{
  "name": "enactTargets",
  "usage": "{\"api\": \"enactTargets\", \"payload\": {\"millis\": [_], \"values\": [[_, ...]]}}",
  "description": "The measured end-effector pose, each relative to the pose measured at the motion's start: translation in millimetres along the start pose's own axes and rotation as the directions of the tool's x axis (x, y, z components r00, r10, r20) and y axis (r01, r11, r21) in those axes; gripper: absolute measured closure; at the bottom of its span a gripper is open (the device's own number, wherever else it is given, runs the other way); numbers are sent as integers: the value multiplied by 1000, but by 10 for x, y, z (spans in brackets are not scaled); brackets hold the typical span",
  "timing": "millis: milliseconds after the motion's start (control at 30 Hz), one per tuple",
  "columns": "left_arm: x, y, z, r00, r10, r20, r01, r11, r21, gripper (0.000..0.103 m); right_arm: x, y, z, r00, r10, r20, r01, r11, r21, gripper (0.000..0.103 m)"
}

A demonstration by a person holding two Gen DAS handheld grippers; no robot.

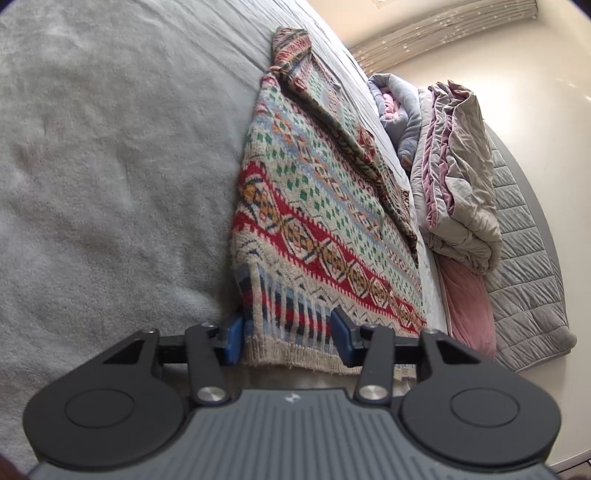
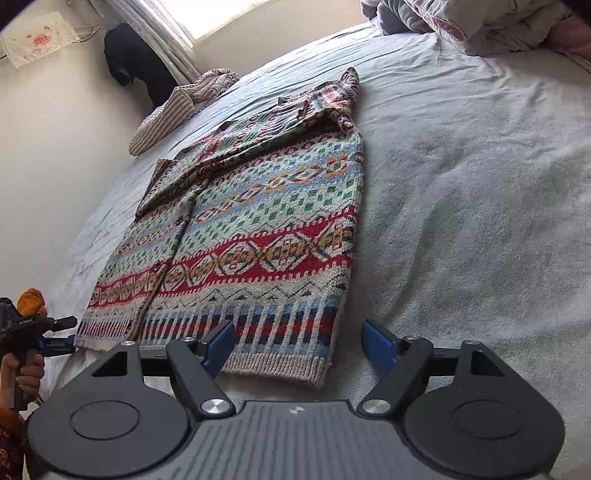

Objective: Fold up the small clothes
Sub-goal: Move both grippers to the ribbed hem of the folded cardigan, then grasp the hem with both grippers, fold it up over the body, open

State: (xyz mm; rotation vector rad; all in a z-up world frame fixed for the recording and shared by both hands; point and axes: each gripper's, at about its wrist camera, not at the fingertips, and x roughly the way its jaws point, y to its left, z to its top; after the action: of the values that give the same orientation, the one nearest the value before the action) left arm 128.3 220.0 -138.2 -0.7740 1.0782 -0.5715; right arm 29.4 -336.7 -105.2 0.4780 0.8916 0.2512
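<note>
A patterned knit cardigan (image 2: 251, 229) in red, green, blue and cream lies flat on the grey bed (image 2: 461, 184), sleeves folded across its chest. My left gripper (image 1: 288, 336) is open, its blue fingers (image 1: 232, 339) either side of the striped hem corner (image 1: 288, 325). My right gripper (image 2: 299, 343) is open, its jaws straddling the other hem corner (image 2: 295, 354). The left gripper also shows in the right wrist view (image 2: 55, 334), at the hem's far end. The cardigan fills the left wrist view (image 1: 314, 206).
A crumpled grey and pink duvet (image 1: 458, 177) and a grey quilted mat (image 1: 524, 266) lie beyond the cardigan. A striped garment (image 2: 173, 107) rests at the bed's far edge near the wall. A curtained window (image 2: 192, 22) is behind.
</note>
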Motion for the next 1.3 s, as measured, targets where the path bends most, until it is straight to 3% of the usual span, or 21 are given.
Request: {"api": "enactTargets", "payload": {"millis": [100, 167, 267, 467, 700, 933, 1300], "values": [[87, 8, -21, 998, -26, -54, 26, 1000, -8, 83, -5, -44, -16, 1000, 26, 3, -26, 999, 41, 51], [140, -10, -43, 997, -23, -78, 23, 1000, 2, 98, 18, -103, -22, 998, 57, -15, -56, 995, 88, 93], [120, -75, -54, 998, -38, -54, 40, 999, 30, 101, 15, -30, -48, 999, 44, 7, -44, 997, 65, 94], [-56, -373, 93, 992, -111, 67, 103, 988, 115, 102, -238, 235, 198, 985, 42, 170, -36, 999, -36, 94], [-120, -830, 575, 953, -178, 243, 125, 968, 217, 102, -279, 442, 732, 950, 16, 313, 15, 995, -97, 95], [108, -1171, 1224, 919, -157, 362, 62, 963, 262, 102, 25, 421, 1325, 921, -31, 389, 68, 995, -79, 95], [827, -1203, 2185, 910, -55, 412, -41, 974, 221, 102, 802, 188, 2187, 918, -67, 392, 98, 993, -60, 95]]}}
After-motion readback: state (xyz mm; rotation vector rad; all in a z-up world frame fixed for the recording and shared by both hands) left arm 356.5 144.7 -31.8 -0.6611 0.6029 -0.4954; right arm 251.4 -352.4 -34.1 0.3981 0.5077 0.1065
